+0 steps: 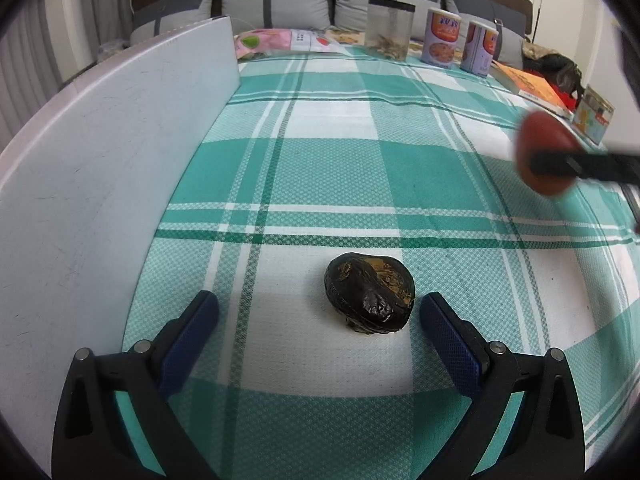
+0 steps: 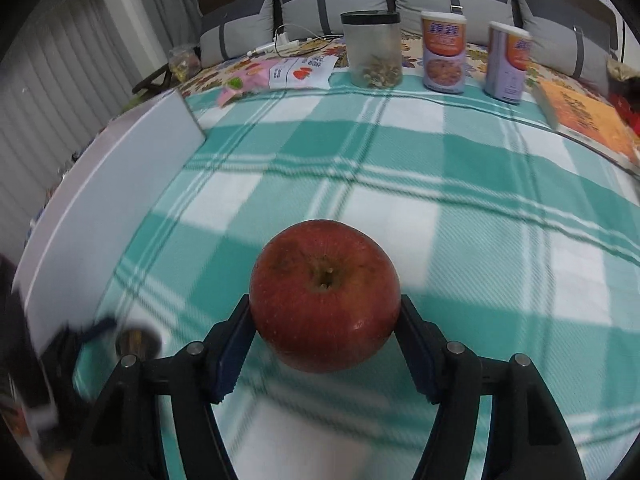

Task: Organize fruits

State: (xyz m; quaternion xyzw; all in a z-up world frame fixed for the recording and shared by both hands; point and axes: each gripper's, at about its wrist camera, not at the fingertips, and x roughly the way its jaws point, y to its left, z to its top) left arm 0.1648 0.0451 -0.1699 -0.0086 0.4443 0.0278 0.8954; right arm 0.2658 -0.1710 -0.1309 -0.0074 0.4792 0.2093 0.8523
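Behind apple (image 2: 325, 296), jar (image 2: 373, 50), cans (image 2: 444, 53).

- Left gripper (image 1: 319, 312) — fingers spread wide and angled forward just above the green checked cloth (image 1: 320, 160), its blue pads (image 1: 188, 340) touching nothing; the dark shrivelled fruit (image 1: 370, 298) lies between the fingertips, nearer the right-hand pad, a sliver of cloth showing between the two.
- Right gripper (image 2: 325, 320) — closed on the red apple (image 2: 325, 300), both blue pads (image 2: 232, 356) pressed flat to its sides, the apple's stem end facing the camera and lifted off the cloth.
- From the left wrist view, the right gripper's black finger (image 1: 580, 166) reaches in from the right edge, well beyond the dark fruit and blurred, across the apple's side.
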